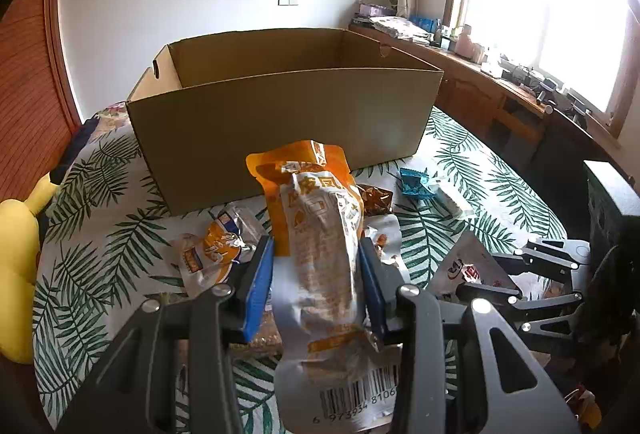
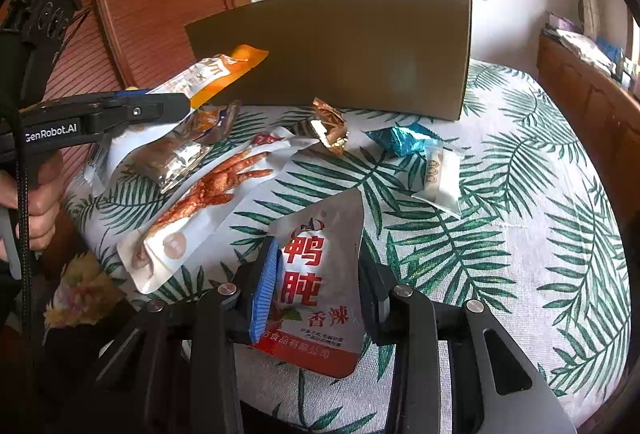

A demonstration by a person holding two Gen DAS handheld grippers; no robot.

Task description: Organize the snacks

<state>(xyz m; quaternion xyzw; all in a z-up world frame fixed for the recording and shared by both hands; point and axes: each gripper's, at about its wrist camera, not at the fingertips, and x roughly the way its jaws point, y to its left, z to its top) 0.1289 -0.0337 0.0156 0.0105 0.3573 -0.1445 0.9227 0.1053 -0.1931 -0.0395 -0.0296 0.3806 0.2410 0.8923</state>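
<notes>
Left wrist view
- Left gripper point(image 1: 316, 258): jaws pinch an orange-and-silver snack pouch point(image 1: 320, 234) by its sides; blue pads press on both edges.
- Pouch position: lifted above the table, orange end pointing far toward the box, barcode end nearest the camera.
- Cardboard box point(image 1: 280, 102): open top, stands at the far side of the leaf-print tablecloth point(image 1: 104, 218).
- Loose snacks: an orange packet point(image 1: 212, 250) lies on the cloth left of the jaws; a brown foil sweet point(image 1: 374, 200) and a blue foil sweet point(image 1: 416, 184) lie right of the pouch, near the box wall.
- Right gripper point(image 1: 496, 274): visible at right edge, low over a white-and-red pouch point(image 1: 464, 266).

Right wrist view
- Right gripper point(image 2: 320, 274): jaws stand on either side of the white-and-red pouch point(image 2: 320, 274); left pad touches its edge, contact at the right finger cannot be told.
- Pouch position: flat on the cloth, near edge of the table.
- Left gripper point(image 2: 180, 106): at left, holding its pouch point(image 2: 216, 74) raised in front of the box point(image 2: 340, 50).
- Chicken-feet packet point(image 2: 200, 202): on the cloth left of centre.
- White packet point(image 2: 440, 178): right of centre, just beside the blue foil sweet point(image 2: 404, 140).
</notes>
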